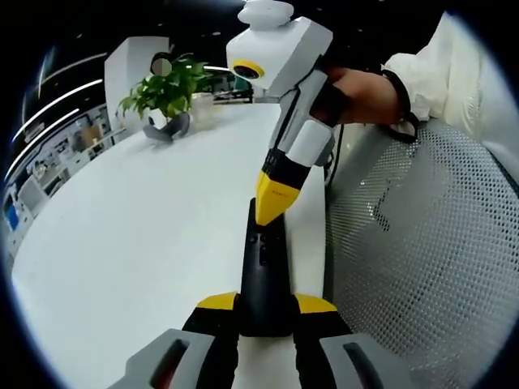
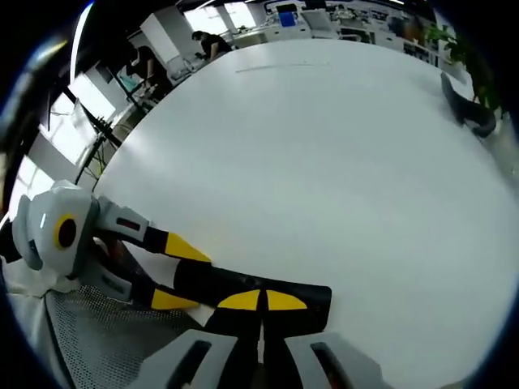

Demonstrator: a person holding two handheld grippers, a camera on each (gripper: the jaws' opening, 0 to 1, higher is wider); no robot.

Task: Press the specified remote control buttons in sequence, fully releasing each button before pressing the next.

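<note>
left gripper [image 1: 266,312]: my jaws clamp the near end of the remote [image 1: 264,275], one yellow pad on each side. It acts as the vise for this step.
right gripper [image 1: 271,207]: jaws together, the yellow tips forming one point. That point sits on the remote's upper face among the buttons. Whether it's pressing or just resting, I cannot tell.
remote position: lies on the white table [image 1: 146,235] near its edge, just beside the mesh chair [image 1: 422,251]. In the right gripper view it's the black bar [image 2: 251,292] under my tips [image 2: 261,301].
technique: push straight down along the tip, no sideways drag. Lift fully clear before the next button.
risk: an off-centre push could twist the remote in the clamp, so I'd hold the left firm.
background: plant [image 1: 166,89] far across the table, well apart.
</note>
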